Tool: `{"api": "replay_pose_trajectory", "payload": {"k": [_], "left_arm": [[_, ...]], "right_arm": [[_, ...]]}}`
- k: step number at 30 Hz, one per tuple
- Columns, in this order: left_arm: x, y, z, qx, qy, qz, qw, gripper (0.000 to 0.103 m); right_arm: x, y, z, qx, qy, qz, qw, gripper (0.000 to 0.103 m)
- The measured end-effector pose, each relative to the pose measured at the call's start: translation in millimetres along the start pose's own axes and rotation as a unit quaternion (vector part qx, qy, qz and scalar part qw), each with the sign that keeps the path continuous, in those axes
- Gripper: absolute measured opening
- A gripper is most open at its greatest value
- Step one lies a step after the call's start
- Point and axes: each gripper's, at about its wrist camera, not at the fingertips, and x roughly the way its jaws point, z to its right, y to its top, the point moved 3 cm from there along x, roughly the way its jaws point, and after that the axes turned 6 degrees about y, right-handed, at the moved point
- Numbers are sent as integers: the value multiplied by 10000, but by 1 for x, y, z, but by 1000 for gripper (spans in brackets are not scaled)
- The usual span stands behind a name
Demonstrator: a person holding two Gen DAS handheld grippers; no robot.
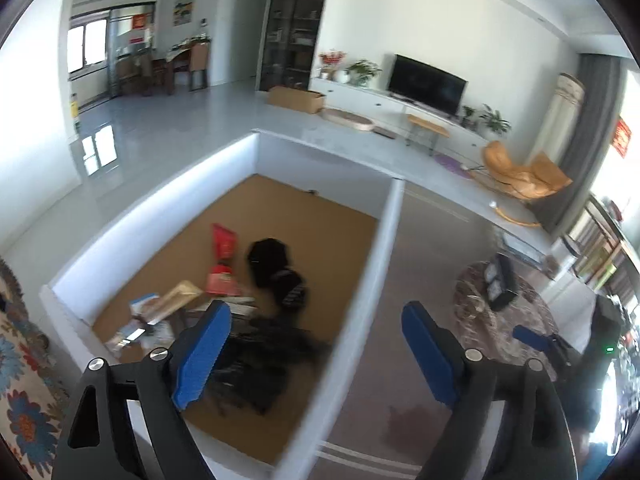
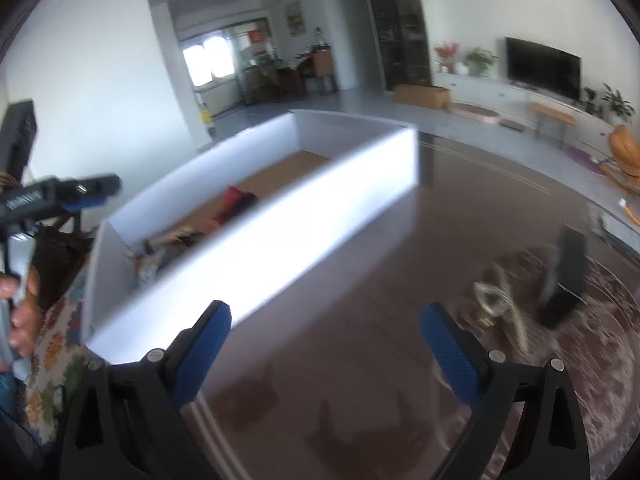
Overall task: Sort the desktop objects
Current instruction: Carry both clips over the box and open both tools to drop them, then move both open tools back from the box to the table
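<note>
While several items already lie in the white box point(image 1: 384, 240), both the left gripper point(image 1: 316, 354) and right gripper point(image 2: 326, 346) hang with jaws spread and empty; the black case point(image 2: 564, 280) and clutter point(image 2: 500, 308) wait on the surface point(image 2: 360, 280), beside the box

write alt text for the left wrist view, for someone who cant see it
The open, empty left hand-held gripper hovers over a white-walled box with a brown floor, which holds red packets, black items and some paper packaging. To the right, a small black box stands on a round patterned mat on the brown table.
</note>
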Motion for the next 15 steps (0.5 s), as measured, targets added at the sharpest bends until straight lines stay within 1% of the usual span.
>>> {"api": "replay_pose_trajectory", "payload": {"k": [1,2,3,4,5,6,7,8,10,12,13,15], "left_arm": [[-5,-9,22,59,-175,48,9998,99],[-9,-22,47,107,-402,69,9991,103],[-9,-37,69,136,-658,56,9977,103],[-5,-54,95,172,-956,-54,9953,103],[4,-69,116,231,-1167,-218,9927,103],[16,-83,136,328,-1296,-455,9900,103],[33,-99,157,491,-1320,-749,9872,103],[47,-110,170,664,-1285,-952,9849,103],[73,-129,189,1049,-1052,-1158,9821,103],[91,-140,191,1267,-752,-1191,9819,103],[95,-144,189,1290,-668,-1245,9815,103],[102,-148,179,1142,-554,-1342,9828,103]], "right_arm": [[-10,-18,20,78,-318,-40,9995,96],[-21,-36,40,177,-662,-92,9976,96],[-31,-54,58,307,-982,-166,9946,96],[-39,-69,75,462,-1235,-273,9909,96],[-47,-81,88,604,-1431,-357,9872,96],[-53,-95,101,761,-1610,-424,9831,96],[-62,-106,113,887,-1706,-456,9803,96],[-67,-115,122,1012,-1809,-479,9771,96],[-71,-125,131,1205,-1951,-520,9720,96],[-72,-128,130,1349,-1958,-504,9700,96],[-71,-129,127,1378,-1958,-502,9696,96],[-64,-129,124,1372,-2006,-592,9682,98]]}}
